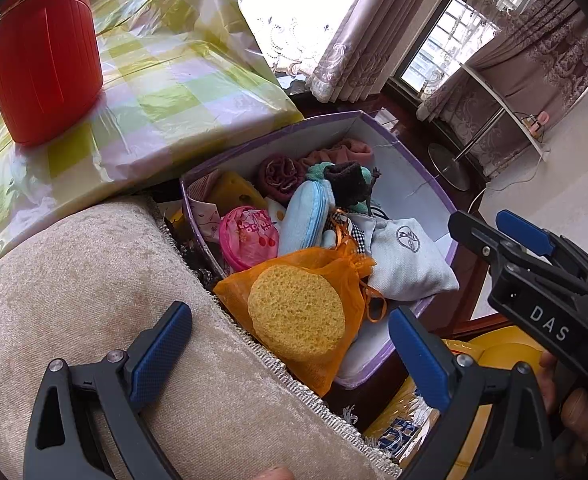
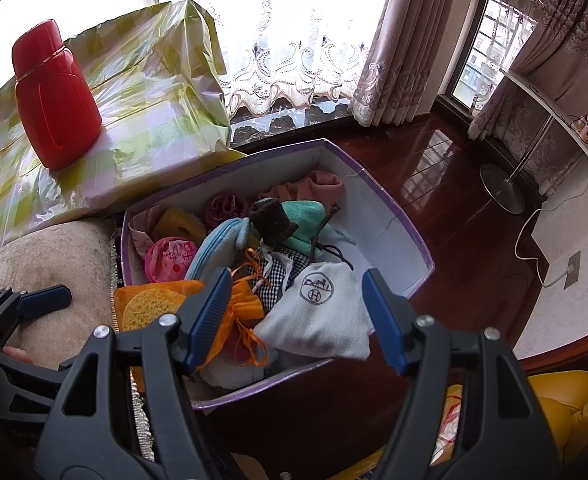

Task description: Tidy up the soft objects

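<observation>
- the purple-edged box (image 2: 389, 216) sits on the dark wood floor beside a beige cushioned seat (image 1: 74, 280), crammed with soft things.
- a round yellow sponge (image 1: 297, 314) lies on an orange mesh bag (image 1: 325, 268) at the box's near corner, draped over the rim.
- a pale cloth pouch (image 2: 321, 312) with a round logo rests beside it.
- left gripper (image 1: 290, 348) hangs over the sponge, jaws spread wide, gripping nothing.
- right gripper (image 2: 297, 312) hovers above the pouch, jaws parted, empty.
</observation>
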The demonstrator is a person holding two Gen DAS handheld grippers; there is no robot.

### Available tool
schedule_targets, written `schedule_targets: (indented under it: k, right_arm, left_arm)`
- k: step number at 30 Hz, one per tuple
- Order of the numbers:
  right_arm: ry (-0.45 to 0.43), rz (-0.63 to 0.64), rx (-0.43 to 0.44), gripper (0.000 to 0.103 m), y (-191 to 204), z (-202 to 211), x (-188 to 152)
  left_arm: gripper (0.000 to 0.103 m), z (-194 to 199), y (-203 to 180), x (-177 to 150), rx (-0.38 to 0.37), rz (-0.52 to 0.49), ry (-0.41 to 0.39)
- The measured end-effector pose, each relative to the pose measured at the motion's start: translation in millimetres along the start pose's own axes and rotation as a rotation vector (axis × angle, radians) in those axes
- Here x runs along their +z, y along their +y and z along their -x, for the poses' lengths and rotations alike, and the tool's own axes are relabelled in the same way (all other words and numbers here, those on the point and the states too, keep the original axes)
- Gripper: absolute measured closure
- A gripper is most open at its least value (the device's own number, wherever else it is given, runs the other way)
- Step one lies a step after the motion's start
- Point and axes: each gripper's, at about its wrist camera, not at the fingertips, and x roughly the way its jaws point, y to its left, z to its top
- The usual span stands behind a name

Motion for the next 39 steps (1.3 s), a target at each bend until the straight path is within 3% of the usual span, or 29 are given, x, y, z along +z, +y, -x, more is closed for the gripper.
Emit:
schedule_targets:
  k: [39]
  right_arm:
    - [0.007, -0.012, -0.003, 0.032, -0.8, -0.1, -6.1]
  left_arm:
    - [0.001, -0.8, -0.1, 0.7, -0.003, 0.002, -0.002]
